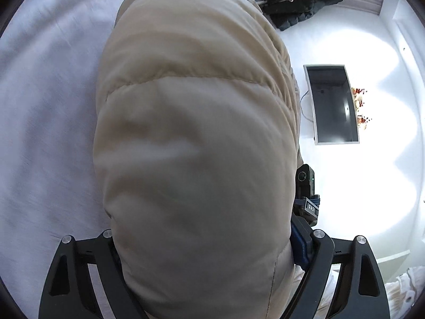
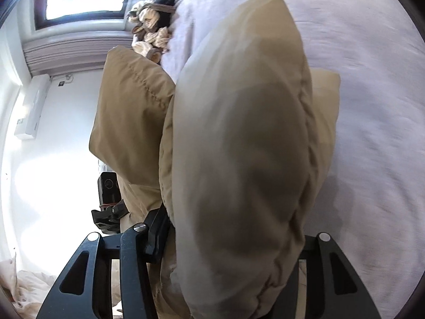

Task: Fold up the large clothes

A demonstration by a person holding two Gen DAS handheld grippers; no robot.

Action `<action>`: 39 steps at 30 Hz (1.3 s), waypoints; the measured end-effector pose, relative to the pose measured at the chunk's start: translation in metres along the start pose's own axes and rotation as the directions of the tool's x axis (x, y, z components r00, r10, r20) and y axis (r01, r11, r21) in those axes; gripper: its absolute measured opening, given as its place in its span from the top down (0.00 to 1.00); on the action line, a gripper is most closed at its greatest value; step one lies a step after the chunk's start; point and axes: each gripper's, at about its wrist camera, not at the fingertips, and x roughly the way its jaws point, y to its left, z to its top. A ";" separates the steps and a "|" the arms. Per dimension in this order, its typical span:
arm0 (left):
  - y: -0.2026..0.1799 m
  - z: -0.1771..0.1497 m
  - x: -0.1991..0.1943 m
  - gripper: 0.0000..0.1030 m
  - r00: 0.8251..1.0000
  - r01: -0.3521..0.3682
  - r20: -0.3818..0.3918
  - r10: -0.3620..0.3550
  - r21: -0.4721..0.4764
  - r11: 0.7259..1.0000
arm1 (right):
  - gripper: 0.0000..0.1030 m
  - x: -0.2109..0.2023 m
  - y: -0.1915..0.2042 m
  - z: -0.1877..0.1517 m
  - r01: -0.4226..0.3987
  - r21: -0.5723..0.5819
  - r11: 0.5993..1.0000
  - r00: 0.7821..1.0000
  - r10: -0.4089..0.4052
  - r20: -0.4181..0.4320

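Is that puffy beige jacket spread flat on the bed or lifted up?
Lifted. The puffy beige quilted jacket bulges up between both grippers' fingers, bunched above the white bedsheet, not flat.

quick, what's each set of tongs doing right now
Left tongs: shut on the beige puffer jacket, lifted above the white bed sheet.
Right tongs: shut on the same jacket.
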 end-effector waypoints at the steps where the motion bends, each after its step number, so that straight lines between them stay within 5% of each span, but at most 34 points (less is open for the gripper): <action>1: 0.005 0.009 -0.018 0.14 1.000 -0.006 0.013 0.006 0.006 1.000 | 0.48 0.008 0.007 0.000 -0.002 -0.011 1.000 1.000 0.002 0.002; 12: 0.090 0.124 -0.166 0.14 0.980 -0.113 0.158 0.119 -0.048 0.992 | 0.48 0.165 0.075 0.042 -0.030 -0.081 0.996 0.999 0.027 -0.046; 18: 0.158 0.139 -0.162 0.11 0.970 -0.153 0.169 0.177 -0.145 0.977 | 0.48 0.220 0.063 0.052 0.031 -0.076 0.997 0.996 -0.036 -0.077; 22: 0.175 0.135 -0.160 0.06 0.964 -0.165 0.180 0.193 -0.160 0.973 | 0.37 0.235 0.060 0.045 0.070 -0.027 0.997 0.995 -0.072 -0.066; 28: 0.184 0.117 -0.173 0.05 0.945 -0.233 0.195 0.262 -0.160 0.959 | 0.36 0.208 0.071 0.027 0.196 -0.020 0.980 0.980 -0.197 -0.032; 33: 0.172 0.108 -0.160 0.05 0.932 -0.261 0.213 0.292 -0.161 0.952 | 0.38 0.146 0.104 0.000 0.355 -0.096 0.930 0.934 -0.348 0.087; 35: 0.168 0.104 -0.159 0.05 0.923 -0.285 0.220 0.316 -0.159 0.945 | 0.64 0.124 0.121 -0.011 0.376 -0.137 0.916 0.924 -0.360 0.128; 39: 0.155 0.100 -0.164 0.05 0.894 -0.355 0.230 0.384 -0.158 0.922 | 0.81 0.121 0.151 -0.038 0.351 -0.225 0.909 0.936 -0.334 0.113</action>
